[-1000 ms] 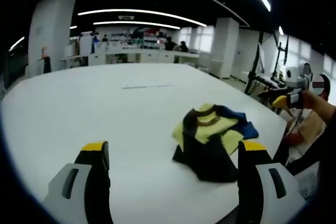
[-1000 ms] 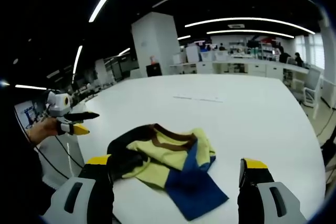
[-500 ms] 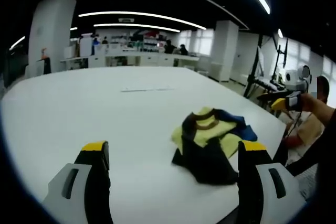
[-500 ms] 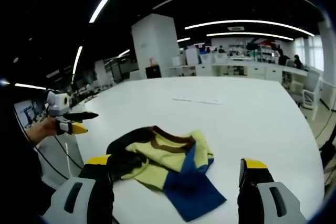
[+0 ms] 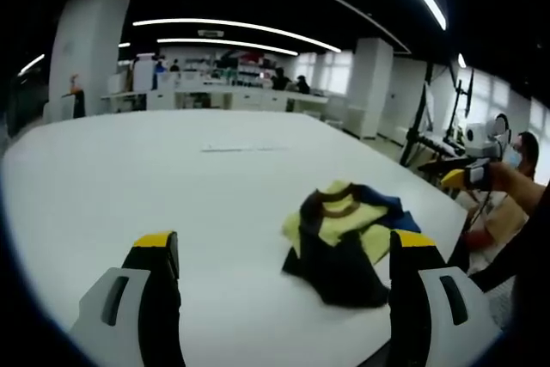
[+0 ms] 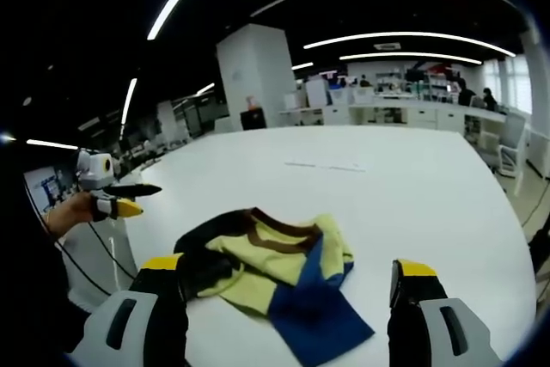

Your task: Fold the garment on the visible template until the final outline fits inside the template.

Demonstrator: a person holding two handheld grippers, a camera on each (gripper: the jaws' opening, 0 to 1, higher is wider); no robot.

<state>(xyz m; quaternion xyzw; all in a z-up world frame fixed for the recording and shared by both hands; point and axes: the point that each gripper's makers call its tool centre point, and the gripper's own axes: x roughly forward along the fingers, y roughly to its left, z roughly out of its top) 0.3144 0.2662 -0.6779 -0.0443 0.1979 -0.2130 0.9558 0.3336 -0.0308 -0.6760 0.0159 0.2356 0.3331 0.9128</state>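
Yellow, black and blue, the crumpled knit garment (image 5: 345, 234) lies bunched on the big white table (image 5: 155, 178), low and right of centre in my left gripper view, close to the table's near edge. From the right gripper view the same garment (image 6: 271, 277) sits at lower centre, between my two jaws in the frame. Its long axis there runs from the black sleeve at middle left down to the blue panel at lower centre right; the brown-trimmed neckline faces the far side of the table. In the left gripper view the black part is toward me and the blue corner points to the right, toward the table edge.

My left gripper (image 5: 284, 298) is wide open, yellow-tipped jaws far apart with nothing between them, hovering above the table. My right gripper (image 6: 288, 298) is just as wide open and holding nothing. I can see my right gripper (image 5: 471, 176) out at the right edge of the left gripper view, and my left gripper (image 6: 120, 199) at the left of the right gripper view, both held off the table's edge.

A thin pale strip (image 6: 325, 165) lies on the table further back; whether it is the template I cannot tell. Around me is an open office hall: white pillars (image 6: 253, 75), long ceiling light strips (image 5: 232, 25), desks and shelves at the back. No writing is readable.
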